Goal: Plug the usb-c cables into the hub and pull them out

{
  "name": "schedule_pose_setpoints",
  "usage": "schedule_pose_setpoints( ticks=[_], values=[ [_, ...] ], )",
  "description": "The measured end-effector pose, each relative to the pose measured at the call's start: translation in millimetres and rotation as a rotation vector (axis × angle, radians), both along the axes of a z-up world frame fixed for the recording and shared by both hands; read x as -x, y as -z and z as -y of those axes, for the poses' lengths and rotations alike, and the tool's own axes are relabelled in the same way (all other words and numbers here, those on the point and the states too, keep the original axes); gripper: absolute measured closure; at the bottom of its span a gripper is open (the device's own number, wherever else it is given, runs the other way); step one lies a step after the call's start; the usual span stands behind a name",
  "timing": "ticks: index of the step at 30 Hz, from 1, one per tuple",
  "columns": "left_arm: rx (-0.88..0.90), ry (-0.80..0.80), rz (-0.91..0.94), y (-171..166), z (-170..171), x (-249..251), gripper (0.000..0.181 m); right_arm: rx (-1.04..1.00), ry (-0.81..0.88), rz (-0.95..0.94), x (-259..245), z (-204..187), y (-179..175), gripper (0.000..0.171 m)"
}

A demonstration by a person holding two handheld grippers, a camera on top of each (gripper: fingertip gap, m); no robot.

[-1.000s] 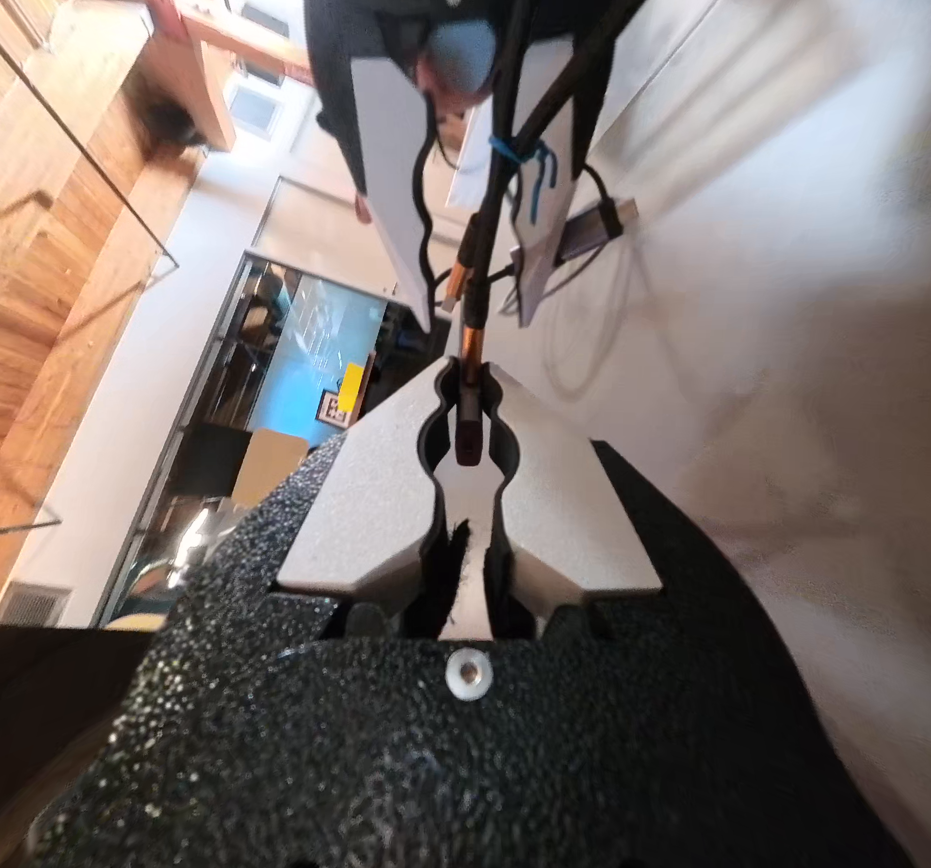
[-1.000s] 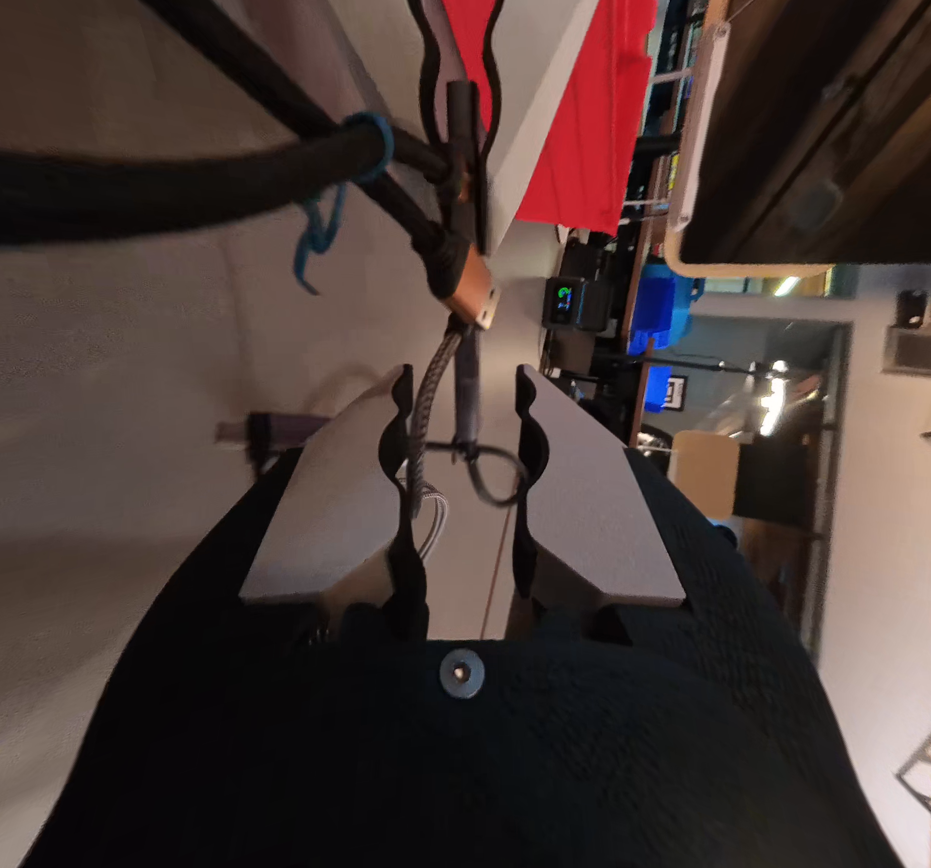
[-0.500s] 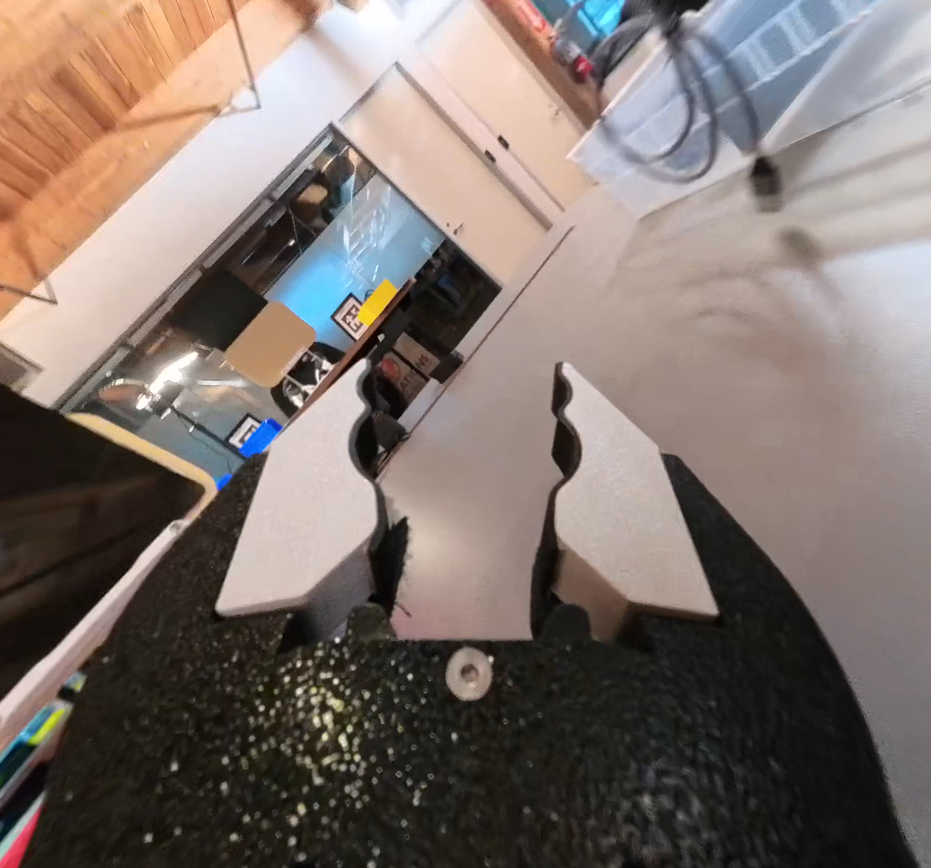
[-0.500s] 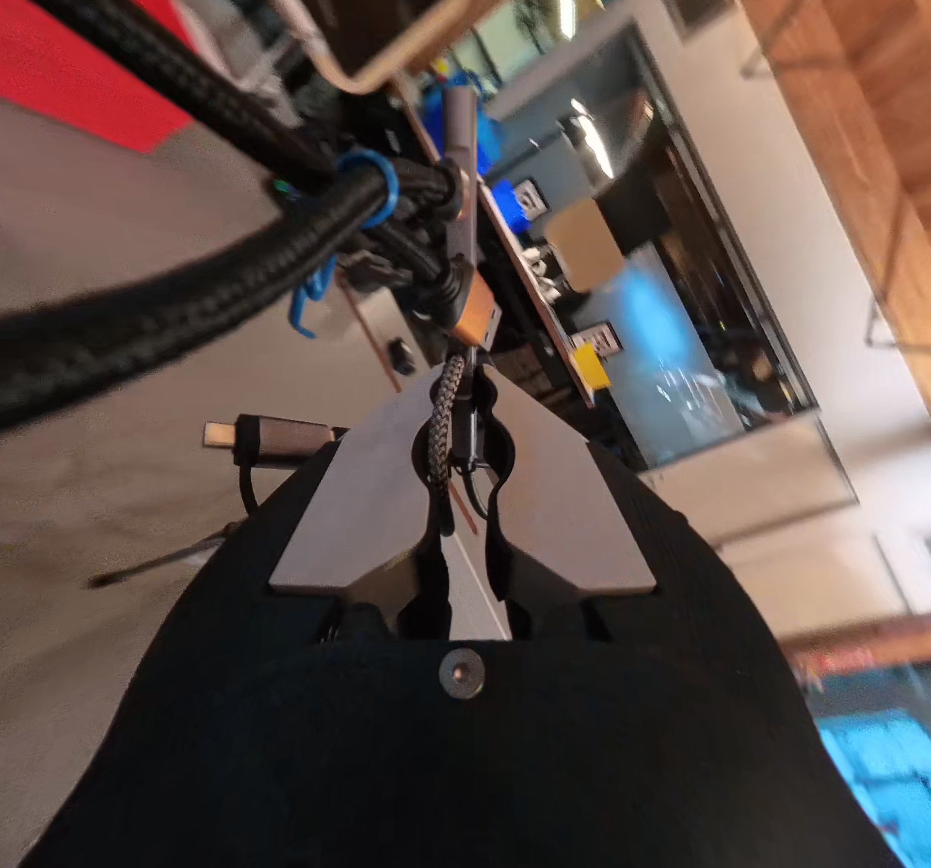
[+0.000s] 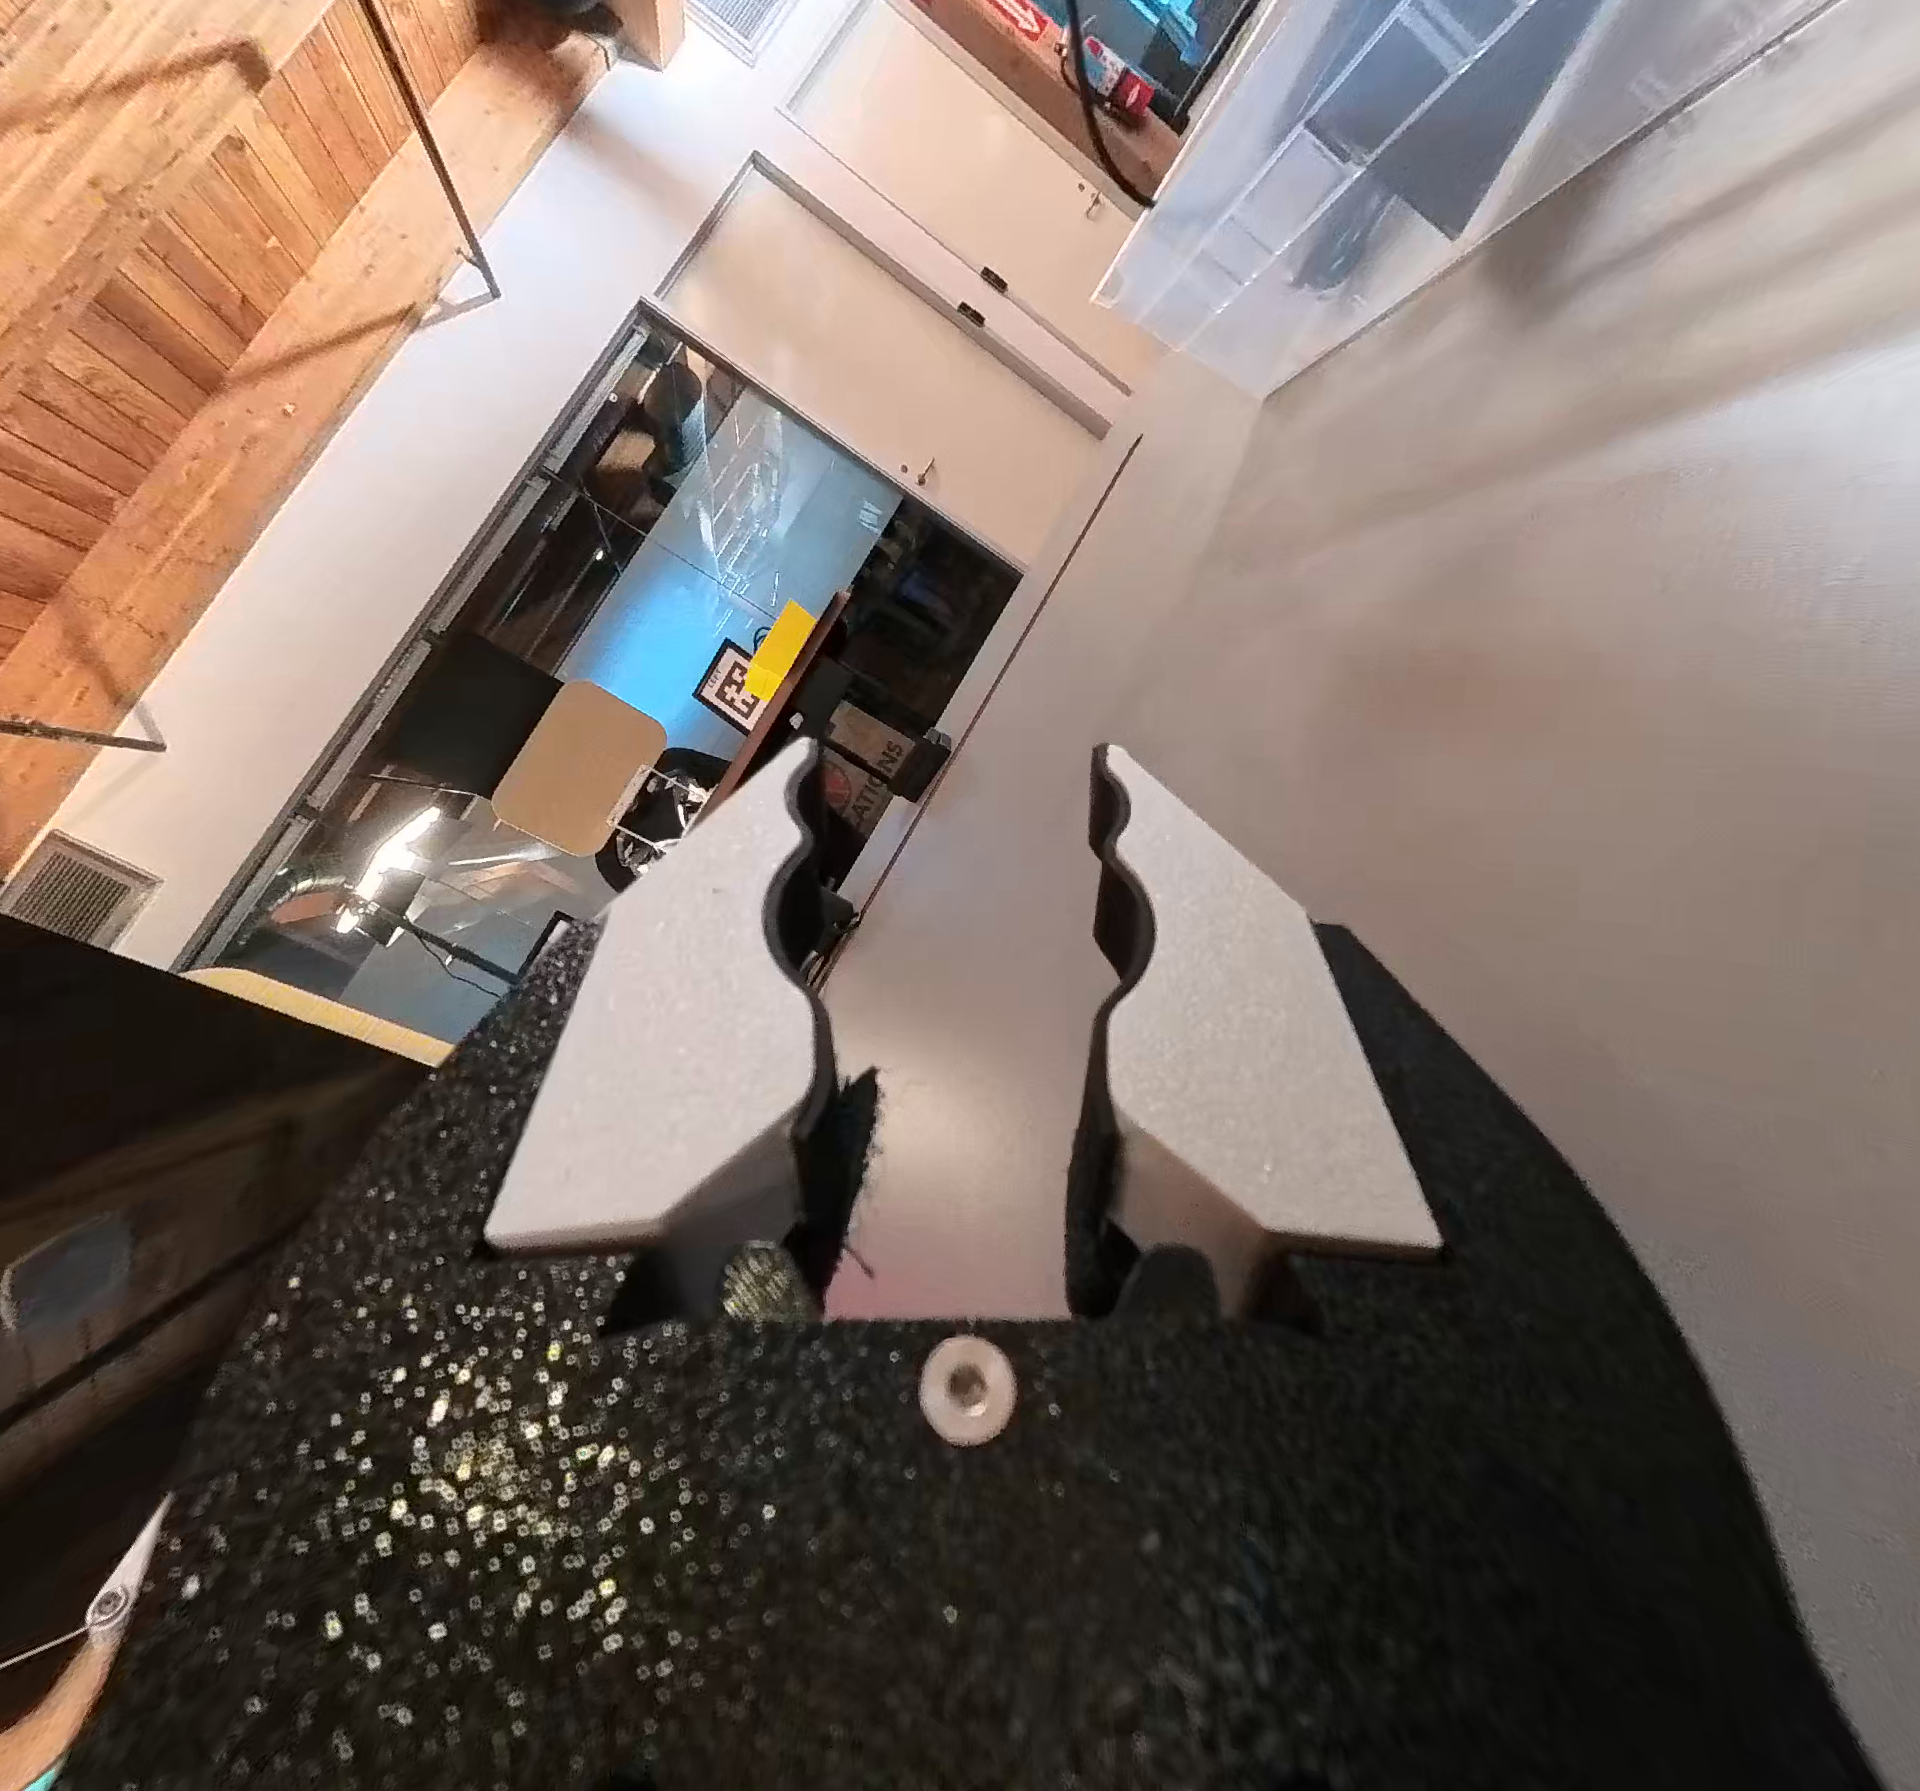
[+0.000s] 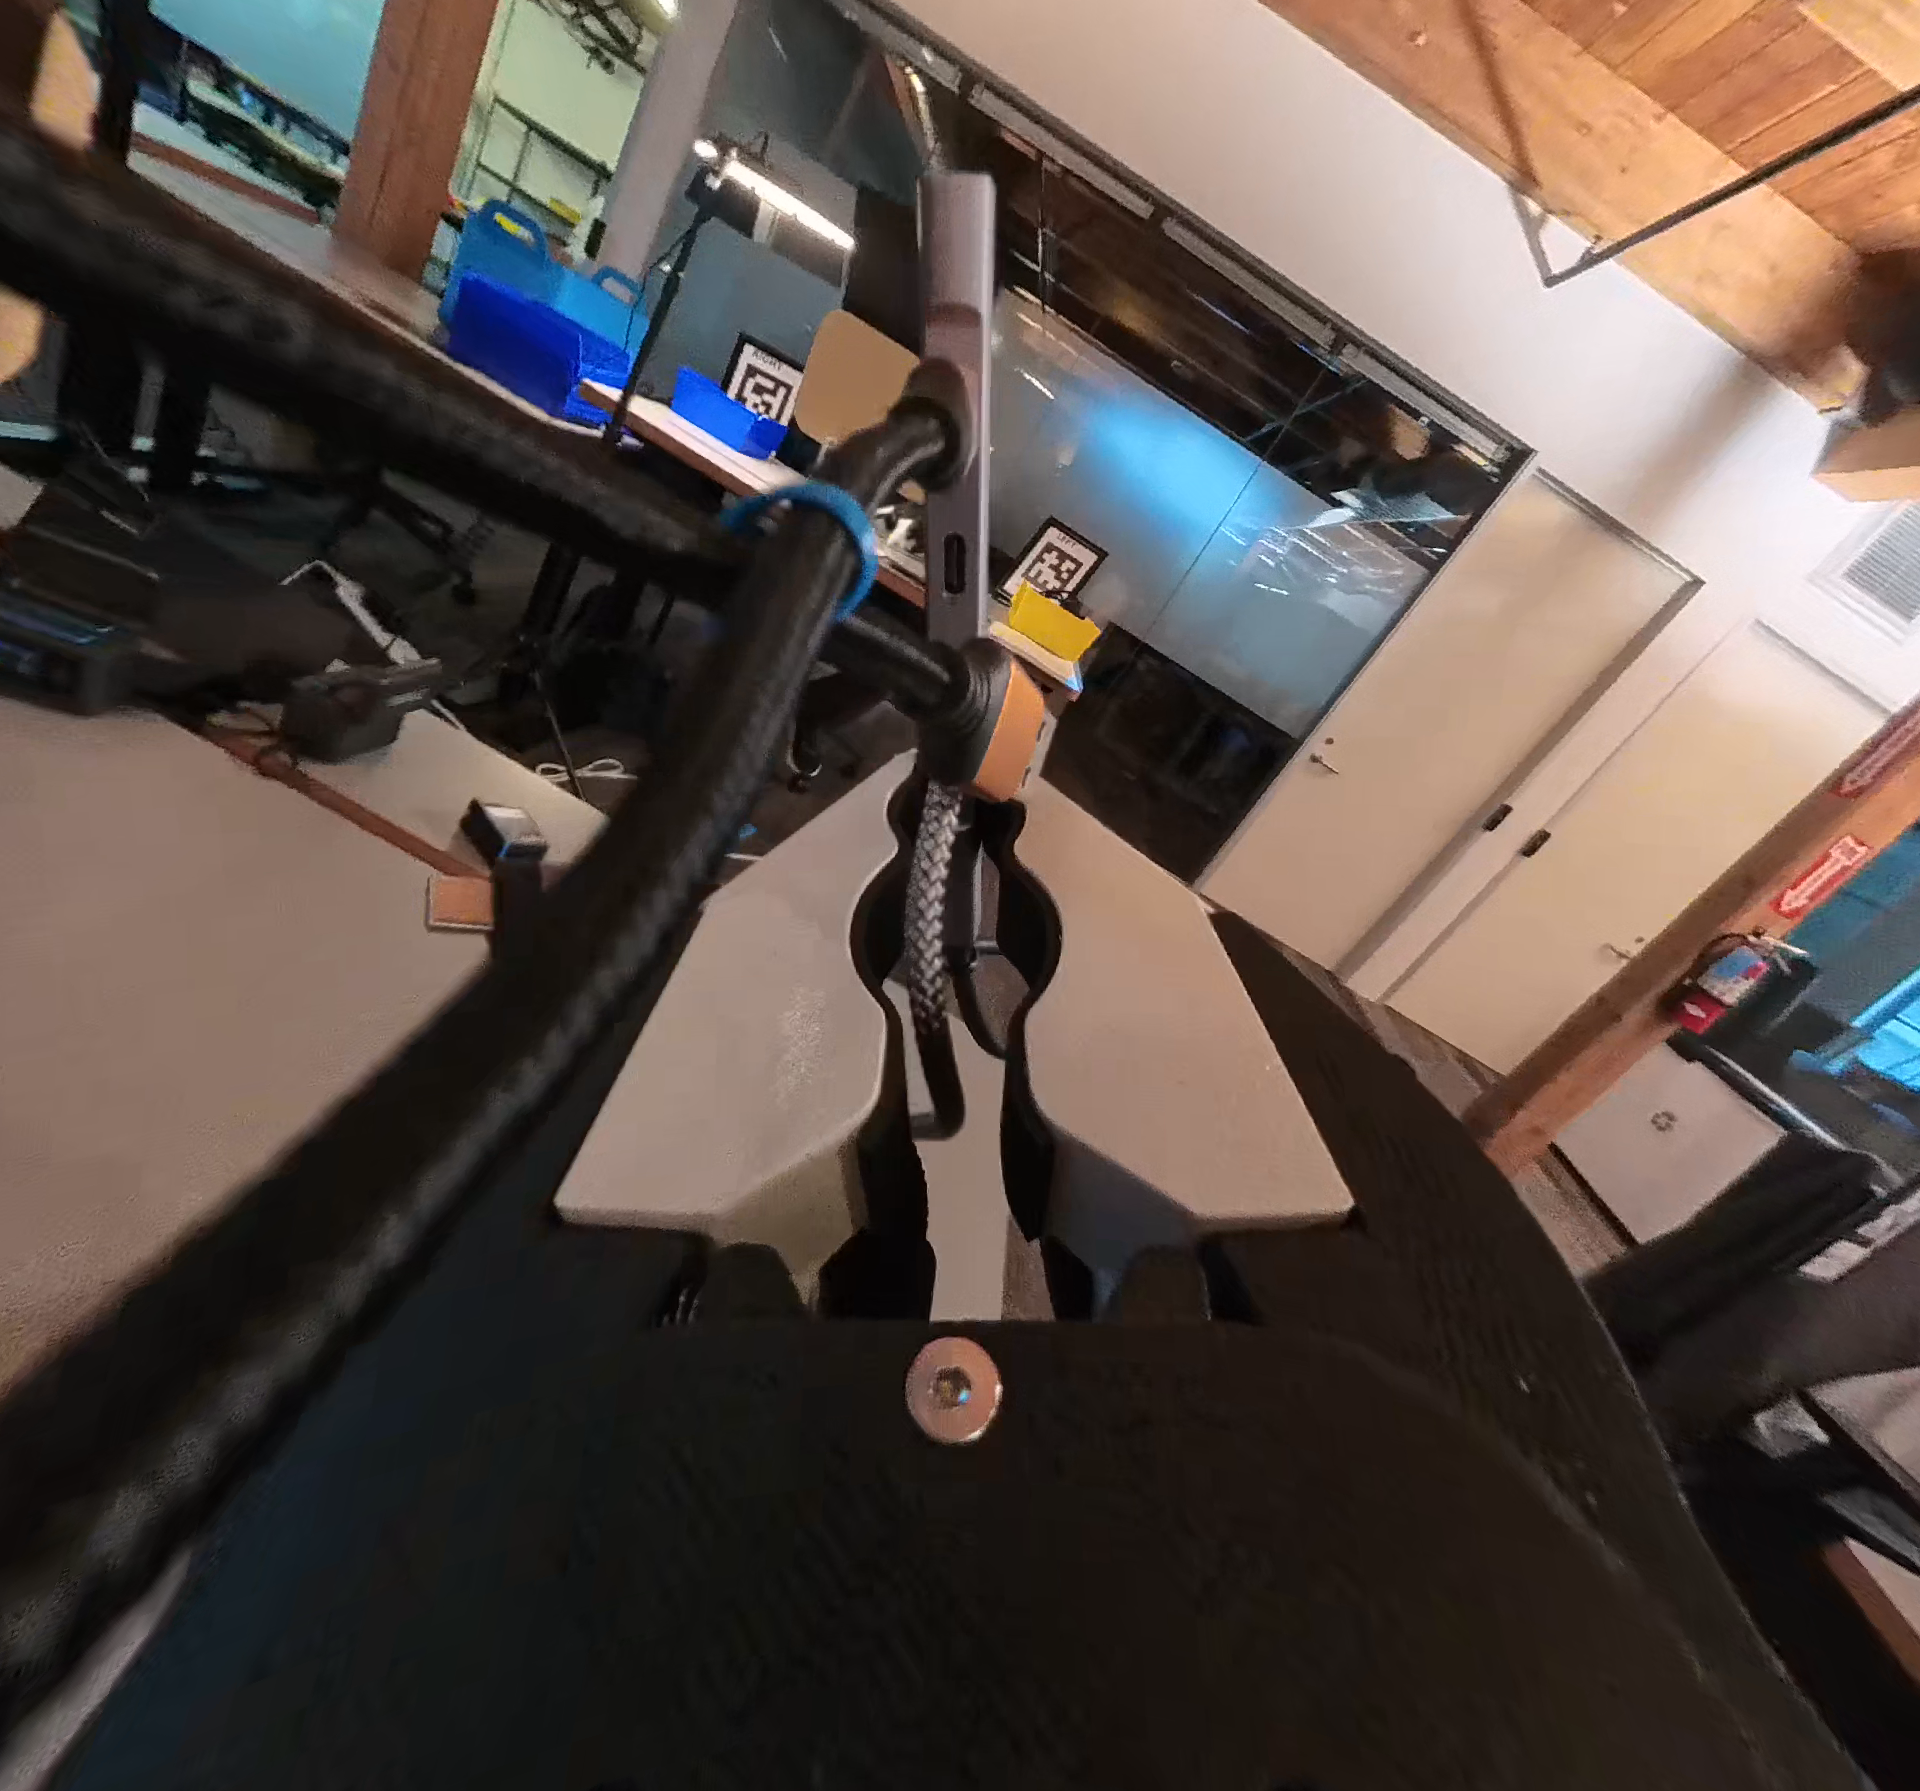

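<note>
Holding the hub's [image 6: 956, 391] grey braided lead between nearly closed fingers, right gripper [image 6: 956, 920] carried the hub at 12 o'clock, long axis upright, black cables [image 6: 727, 702] plugged in. Left gripper [image 5: 951, 920]: fingers wide apart, empty, over bare tabletop [image 5: 1558, 702], hub unseen.

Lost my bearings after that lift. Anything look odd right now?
Yes: the right gripper is shut on the hub's grey braided lead, so the hub hangs in the air, black cables still plugged in. The left gripper is open, empty.
</note>
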State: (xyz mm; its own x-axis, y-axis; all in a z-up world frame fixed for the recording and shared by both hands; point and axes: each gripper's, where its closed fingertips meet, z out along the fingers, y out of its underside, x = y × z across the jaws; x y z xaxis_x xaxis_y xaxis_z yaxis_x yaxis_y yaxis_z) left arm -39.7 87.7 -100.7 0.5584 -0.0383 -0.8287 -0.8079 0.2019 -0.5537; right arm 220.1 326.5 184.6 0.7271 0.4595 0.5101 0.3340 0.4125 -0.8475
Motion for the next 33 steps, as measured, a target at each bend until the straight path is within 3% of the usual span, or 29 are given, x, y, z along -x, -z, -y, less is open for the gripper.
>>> schedule_pose_setpoints(
  ticks=[7,14,16,19,24,28,33],
  values=[
    [0.003,-0.008,-0.012,2,0,1,0.137,-0.13,0.158,-0.003,-10,-51,19,0.167],
    [0.004,-0.009,-0.021,3,0,1,0.14,-0.337,0.163,0.007,2,-50,-8,0.166],
    [0.004,-0.009,-0.025,3,0,1,0.141,-0.375,0.152,0.069,9,-56,-2,0.168],
    [0.005,-0.008,-0.033,4,0,0,0.142,-0.221,0.05,0.266,30,-81,55,0.165],
    [0.006,-0.008,-0.05,6,0,-1,0.144,0.35,-0.185,0.757,34,-82,202,0.165],
    [0.007,-0.005,-0.061,7,0,-2,0.144,0.614,-0.133,1.165,-9,-72,277,0.169],
    [0.011,-0.004,-0.07,8,0,-3,0.145,0.857,0.02,1.351,-42,-70,330,0.164]
  ],
)
